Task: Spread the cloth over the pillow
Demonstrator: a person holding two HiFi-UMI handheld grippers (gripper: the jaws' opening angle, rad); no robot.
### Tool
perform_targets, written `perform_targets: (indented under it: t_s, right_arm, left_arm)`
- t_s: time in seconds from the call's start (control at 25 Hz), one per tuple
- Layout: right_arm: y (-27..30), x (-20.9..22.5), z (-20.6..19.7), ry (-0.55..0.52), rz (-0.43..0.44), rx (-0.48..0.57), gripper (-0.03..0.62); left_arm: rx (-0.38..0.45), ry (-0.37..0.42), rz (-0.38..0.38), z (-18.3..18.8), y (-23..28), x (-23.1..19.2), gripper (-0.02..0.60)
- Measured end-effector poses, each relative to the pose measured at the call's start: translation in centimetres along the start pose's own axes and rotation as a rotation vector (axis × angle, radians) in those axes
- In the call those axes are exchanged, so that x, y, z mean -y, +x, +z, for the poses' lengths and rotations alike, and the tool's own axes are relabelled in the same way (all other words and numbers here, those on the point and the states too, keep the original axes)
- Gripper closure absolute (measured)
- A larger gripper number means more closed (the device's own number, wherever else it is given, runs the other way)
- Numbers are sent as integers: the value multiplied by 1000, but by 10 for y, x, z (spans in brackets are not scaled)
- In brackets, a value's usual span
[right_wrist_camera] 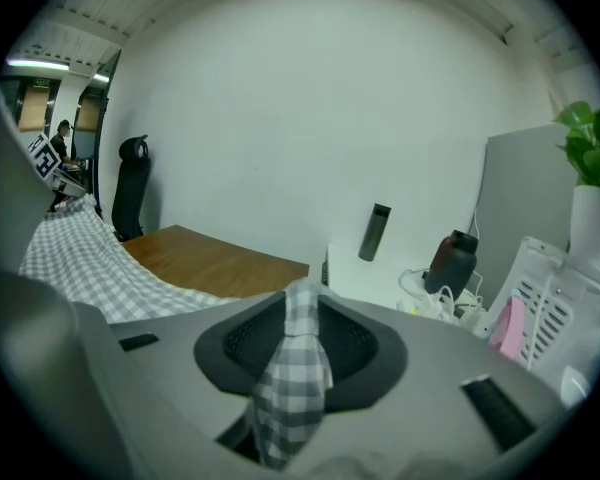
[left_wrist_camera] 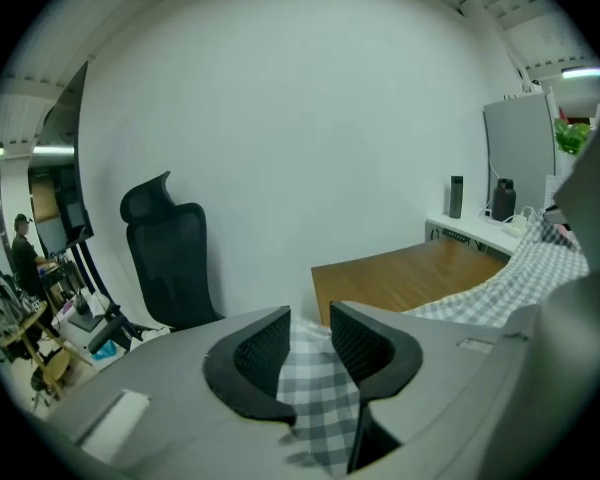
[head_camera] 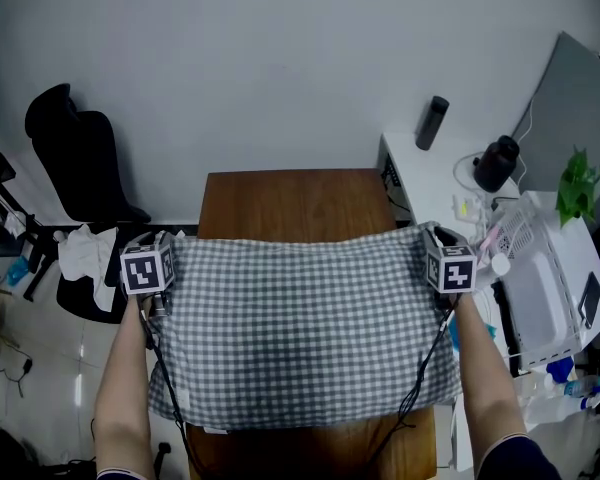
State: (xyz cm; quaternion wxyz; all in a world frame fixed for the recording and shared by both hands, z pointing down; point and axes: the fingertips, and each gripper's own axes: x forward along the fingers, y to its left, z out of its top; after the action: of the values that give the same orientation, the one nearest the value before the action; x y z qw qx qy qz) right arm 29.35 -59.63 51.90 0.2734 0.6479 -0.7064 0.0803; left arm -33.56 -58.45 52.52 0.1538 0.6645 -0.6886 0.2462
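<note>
A grey-and-white checked cloth (head_camera: 300, 338) lies spread over the near part of the brown table (head_camera: 295, 203), bulging over whatever is under it. The pillow itself is hidden. My left gripper (head_camera: 166, 240) is at the cloth's far left corner and my right gripper (head_camera: 435, 234) at its far right corner. In the left gripper view the jaws (left_wrist_camera: 310, 343) stand apart, with the cloth corner (left_wrist_camera: 315, 393) lying loose between them. In the right gripper view the jaws (right_wrist_camera: 302, 333) also stand apart, and a strip of cloth (right_wrist_camera: 292, 383) hangs in the gap with room on both sides.
A black office chair (head_camera: 80, 163) stands at the left, with a white rag (head_camera: 88, 253) beside it. A white side desk (head_camera: 435, 183) at the right carries a dark bottle (head_camera: 432, 123), a black jug (head_camera: 496, 163), a plant (head_camera: 583, 183) and a white basket (head_camera: 540, 288).
</note>
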Motion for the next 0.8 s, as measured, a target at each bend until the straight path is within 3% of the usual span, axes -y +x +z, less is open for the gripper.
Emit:
perform_targets:
  t_s: [0.04, 0.2, 0.36, 0.8]
  right_arm:
    - [-1, 0, 2, 1, 2, 7, 450]
    - [-5, -3, 9, -4, 3, 21, 445]
    - [-11, -5, 18, -12, 12, 40, 444]
    - [-49, -11, 40, -2, 29, 105, 449]
  left_arm:
    - [21, 3, -6, 5, -2, 2, 415]
    - [75, 60, -18, 22, -11, 10, 341]
    - [112, 56, -46, 33, -20, 16, 295]
    - [156, -4, -58, 44, -62, 5, 314]
